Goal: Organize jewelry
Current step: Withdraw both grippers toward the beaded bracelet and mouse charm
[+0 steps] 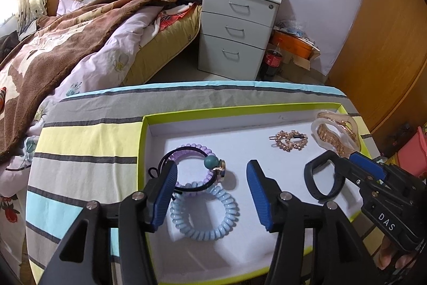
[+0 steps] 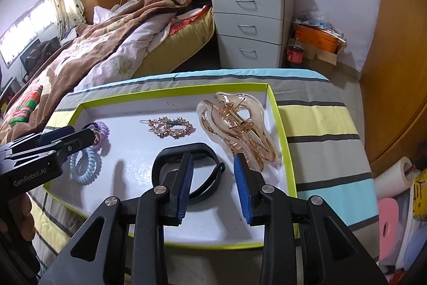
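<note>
A shallow white tray with a green rim (image 1: 144, 140) (image 2: 277, 108) lies on a striped table. In it are a blue coil hair tie (image 1: 205, 213) (image 2: 85, 167), a purple coil tie with a black elastic and teal bead (image 1: 210, 162) (image 2: 102, 128), a rhinestone hair clip (image 1: 291, 140) (image 2: 170, 127), a translucent claw clip (image 1: 336, 130) (image 2: 234, 122) and a black wristband (image 1: 320, 178) (image 2: 186, 151). My left gripper (image 1: 212, 194) is open over the hair ties. My right gripper (image 2: 213, 186) is open, its left finger inside the wristband's loop.
The striped cloth (image 1: 88, 151) covers the table. Beyond it are a bed with a brown blanket (image 1: 66, 39), a grey drawer unit (image 1: 237, 28), a cola bottle (image 1: 272, 60) and wooden wardrobes (image 1: 387, 39).
</note>
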A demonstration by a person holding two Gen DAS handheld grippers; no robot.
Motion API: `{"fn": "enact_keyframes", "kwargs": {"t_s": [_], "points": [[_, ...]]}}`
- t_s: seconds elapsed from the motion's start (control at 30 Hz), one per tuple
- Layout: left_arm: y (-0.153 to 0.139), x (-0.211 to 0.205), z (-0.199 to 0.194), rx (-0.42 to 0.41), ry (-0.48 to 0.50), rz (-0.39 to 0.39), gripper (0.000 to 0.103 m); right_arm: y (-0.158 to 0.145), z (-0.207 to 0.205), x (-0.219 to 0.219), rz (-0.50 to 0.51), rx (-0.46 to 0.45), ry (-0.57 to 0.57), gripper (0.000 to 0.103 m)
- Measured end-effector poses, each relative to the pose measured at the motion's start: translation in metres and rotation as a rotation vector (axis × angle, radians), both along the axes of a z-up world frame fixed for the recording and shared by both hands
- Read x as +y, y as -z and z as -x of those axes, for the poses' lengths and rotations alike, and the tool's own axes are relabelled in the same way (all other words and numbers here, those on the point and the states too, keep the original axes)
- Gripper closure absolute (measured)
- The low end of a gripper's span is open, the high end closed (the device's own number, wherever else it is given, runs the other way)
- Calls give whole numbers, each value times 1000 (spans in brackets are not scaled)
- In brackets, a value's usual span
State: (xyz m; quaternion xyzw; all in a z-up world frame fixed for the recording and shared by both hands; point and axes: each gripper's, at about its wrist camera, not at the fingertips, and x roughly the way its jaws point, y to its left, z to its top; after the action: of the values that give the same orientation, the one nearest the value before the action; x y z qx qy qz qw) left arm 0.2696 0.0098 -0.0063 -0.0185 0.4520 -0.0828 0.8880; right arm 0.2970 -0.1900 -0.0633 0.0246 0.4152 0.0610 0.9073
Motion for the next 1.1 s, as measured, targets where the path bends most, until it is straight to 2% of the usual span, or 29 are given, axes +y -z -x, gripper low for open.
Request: {"fn": "enact_keyframes", "kwargs": {"t_s": [0.3, 0.57, 1.1], "points": [[-22, 5, 27, -53, -13, 8, 47, -17, 25, -1, -24, -41, 0, 70], [-40, 11, 66, -115, -26, -12, 46, -27, 55, 5, -36, -73, -12, 70], [-41, 29, 132, -139, -38, 9, 46, -21, 120, 16, -47, -103, -58, 68]]}}
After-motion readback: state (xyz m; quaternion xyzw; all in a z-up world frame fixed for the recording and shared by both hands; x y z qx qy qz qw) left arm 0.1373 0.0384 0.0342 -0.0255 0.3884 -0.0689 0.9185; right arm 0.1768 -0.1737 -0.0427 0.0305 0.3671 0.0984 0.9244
